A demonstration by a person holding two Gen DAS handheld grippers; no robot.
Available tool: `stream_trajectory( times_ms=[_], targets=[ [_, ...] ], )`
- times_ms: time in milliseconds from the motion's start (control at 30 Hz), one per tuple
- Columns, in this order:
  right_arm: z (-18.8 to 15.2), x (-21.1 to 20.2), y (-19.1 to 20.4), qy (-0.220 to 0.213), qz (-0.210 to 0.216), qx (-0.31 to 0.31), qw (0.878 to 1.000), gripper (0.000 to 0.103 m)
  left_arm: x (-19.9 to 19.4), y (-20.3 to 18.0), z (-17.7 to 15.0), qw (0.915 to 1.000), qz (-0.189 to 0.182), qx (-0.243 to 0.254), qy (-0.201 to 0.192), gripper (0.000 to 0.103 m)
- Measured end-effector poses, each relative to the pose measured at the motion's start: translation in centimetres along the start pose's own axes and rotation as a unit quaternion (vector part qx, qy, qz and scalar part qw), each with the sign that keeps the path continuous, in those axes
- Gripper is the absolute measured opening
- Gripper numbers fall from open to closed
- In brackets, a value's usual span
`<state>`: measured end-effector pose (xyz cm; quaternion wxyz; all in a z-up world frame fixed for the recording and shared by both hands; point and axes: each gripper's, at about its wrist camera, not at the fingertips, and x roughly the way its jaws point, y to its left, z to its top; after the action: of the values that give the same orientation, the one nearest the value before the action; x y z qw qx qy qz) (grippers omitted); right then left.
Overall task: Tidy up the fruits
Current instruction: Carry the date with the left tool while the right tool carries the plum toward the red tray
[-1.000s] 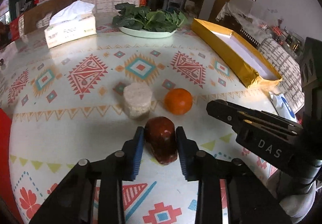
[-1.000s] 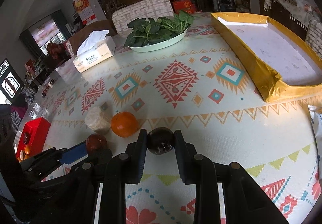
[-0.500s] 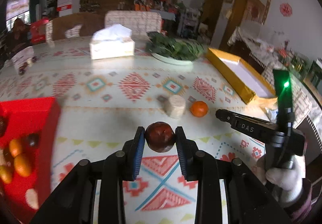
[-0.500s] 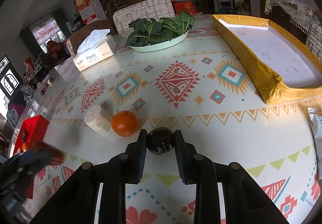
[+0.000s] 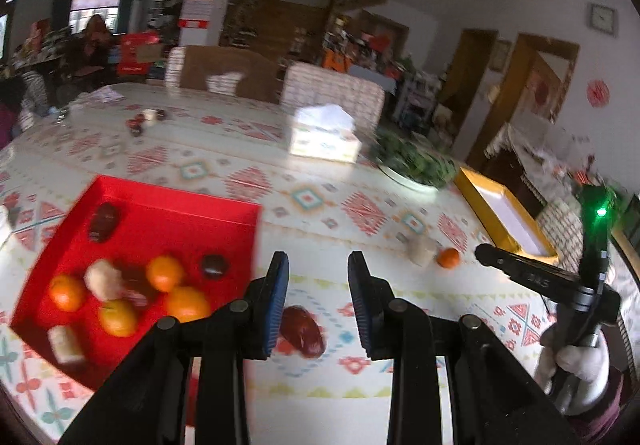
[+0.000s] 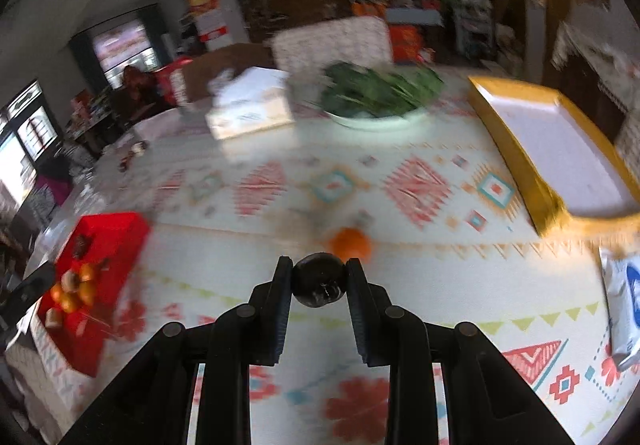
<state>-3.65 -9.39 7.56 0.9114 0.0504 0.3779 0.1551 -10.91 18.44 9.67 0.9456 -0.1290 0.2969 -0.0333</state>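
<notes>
My left gripper (image 5: 316,293) hovers over the tablecloth just right of the red tray (image 5: 160,221), which holds several oranges and dark fruits. Its blue pads stand apart with nothing pressed between them. A dark red fruit (image 5: 304,331) shows blurred below the jaws, partly behind the left finger and out of the pads. My right gripper (image 6: 319,287) is shut on a small dark round fruit (image 6: 318,275) and held above the table. An orange (image 6: 349,243) lies just beyond it, next to a pale cylinder (image 5: 420,249). The red tray (image 6: 108,233) is far to its left.
A tissue box (image 5: 324,141), a plate of greens (image 5: 412,165) and a yellow box lid (image 6: 560,149) stand toward the back and right. A blue-and-white packet (image 6: 624,305) lies at the right edge. A gloved hand (image 5: 580,361) holds the right gripper.
My left gripper swung left and rose, bringing the red tray into view; the dark red fruit left its pads and now shows lower. My right gripper rose with the dark fruit.
</notes>
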Motion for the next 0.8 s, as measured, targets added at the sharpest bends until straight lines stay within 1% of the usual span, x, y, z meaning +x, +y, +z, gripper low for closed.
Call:
stream_trajectory(
  times_ms=[133,233,300,367,433,467,567,667,700,733,800],
  targets=[
    [1.3,-0.8,5.2,-0.006,0.032,-0.045,0.998,0.029,-1.5,3.4,0.5,0.9995,0.027,-0.013,-0.014,0.030],
    [2.1,-0.2,8.8,0.003,0.064,-0.064,0.996,0.029,-1.9,5.9,0.8,0.9985,0.048,-0.021,-0.019,0.030],
    [2.4,0.5,11.0,0.012,0.083,-0.073,0.994,0.029,-2.1,7.4,0.9,0.9979,0.055,-0.028,-0.018,0.030],
    [2.3,1.2,13.1,0.020,0.097,-0.084,0.992,0.029,-2.2,8.7,0.7,0.9977,0.054,-0.039,-0.010,0.030],
    [2.1,2.1,14.7,0.032,0.118,-0.087,0.989,0.029,-2.2,9.2,0.2,0.9984,0.035,-0.045,0.001,0.030],
    [1.9,2.7,15.4,0.037,0.126,-0.085,0.988,0.029,-2.1,9.1,0.0,0.9989,0.025,-0.040,0.007,0.030],
    [1.0,3.8,15.9,0.049,0.131,-0.080,0.987,0.029,-1.2,7.3,-1.0,0.9997,-0.003,-0.004,0.025,0.031],
    [0.2,4.6,15.0,0.065,0.128,-0.069,0.987,0.029,-0.4,5.7,-1.8,0.9988,-0.023,0.017,0.039,0.037],
    [-0.2,4.9,14.4,0.071,0.123,-0.064,0.988,0.029,-0.1,5.1,-2.2,0.9982,-0.035,0.020,0.045,0.042],
    [-0.6,5.0,13.7,0.074,0.120,-0.057,0.988,0.029,0.2,4.5,-2.5,0.9975,-0.044,0.022,0.050,0.045],
    [-1.1,5.1,12.3,0.079,0.117,-0.041,0.989,0.029,0.8,3.1,-3.1,0.9956,-0.062,0.034,0.061,0.046]
  ],
)
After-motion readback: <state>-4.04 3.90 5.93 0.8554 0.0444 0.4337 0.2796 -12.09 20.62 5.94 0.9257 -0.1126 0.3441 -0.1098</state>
